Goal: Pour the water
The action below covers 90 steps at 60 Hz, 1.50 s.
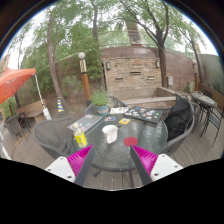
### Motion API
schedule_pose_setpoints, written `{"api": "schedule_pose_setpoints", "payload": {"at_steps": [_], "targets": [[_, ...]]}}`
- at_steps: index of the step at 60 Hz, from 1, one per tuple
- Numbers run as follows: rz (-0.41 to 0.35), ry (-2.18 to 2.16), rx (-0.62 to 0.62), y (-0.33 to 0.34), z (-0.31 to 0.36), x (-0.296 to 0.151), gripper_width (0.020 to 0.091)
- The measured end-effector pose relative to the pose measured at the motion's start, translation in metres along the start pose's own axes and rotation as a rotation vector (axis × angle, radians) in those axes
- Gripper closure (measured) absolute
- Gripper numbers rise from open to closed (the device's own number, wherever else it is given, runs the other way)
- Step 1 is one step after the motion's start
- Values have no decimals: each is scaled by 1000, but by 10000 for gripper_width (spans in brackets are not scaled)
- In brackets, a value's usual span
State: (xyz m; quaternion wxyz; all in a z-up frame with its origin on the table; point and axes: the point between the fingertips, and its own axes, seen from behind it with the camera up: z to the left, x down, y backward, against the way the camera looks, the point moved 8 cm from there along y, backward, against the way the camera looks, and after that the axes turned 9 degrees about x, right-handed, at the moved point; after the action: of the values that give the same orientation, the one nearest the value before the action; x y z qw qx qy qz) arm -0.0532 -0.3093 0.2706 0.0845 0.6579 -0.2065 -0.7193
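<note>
Tongs [109, 160] spread wide — empty — above table [100, 150]

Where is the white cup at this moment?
In the gripper view, the white cup stands on the round glass table, just ahead of the open gripper, between a yellow cup and a red disc.

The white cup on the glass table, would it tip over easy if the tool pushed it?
Probably yes. The white cup looks small and light, likely paper or plastic, so a nudge could slide or topple it. The glass table looks smooth, so it may skid first. The tool is open, short of it. Whether it holds water is unclear.
</note>
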Motion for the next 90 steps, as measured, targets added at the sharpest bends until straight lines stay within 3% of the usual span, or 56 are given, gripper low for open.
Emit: {"api": "schedule_pose_setpoints", "payload": {"at_steps": [14,27,33,48,55,61,65,68,69,71,80,90], "targets": [[2,3,84,-25,17,14,290],[15,15,159,-50,105,46,290],[-15,13,152,-60,182,42,287],[-111,36,126,-200,254,71,291],[-116,26,120,-276,269,87,295],[-165,25,136,-314,270,78,295],[-237,26,136,-326,274,59,294],[-280,44,141,-337,276,52,339],[-291,48,143,-339,276,49,388],[-302,62,142,-343,276,48,567],[-337,85,111,-352,272,58,633],[-179,12,-33,-360,276,46,699]]}}
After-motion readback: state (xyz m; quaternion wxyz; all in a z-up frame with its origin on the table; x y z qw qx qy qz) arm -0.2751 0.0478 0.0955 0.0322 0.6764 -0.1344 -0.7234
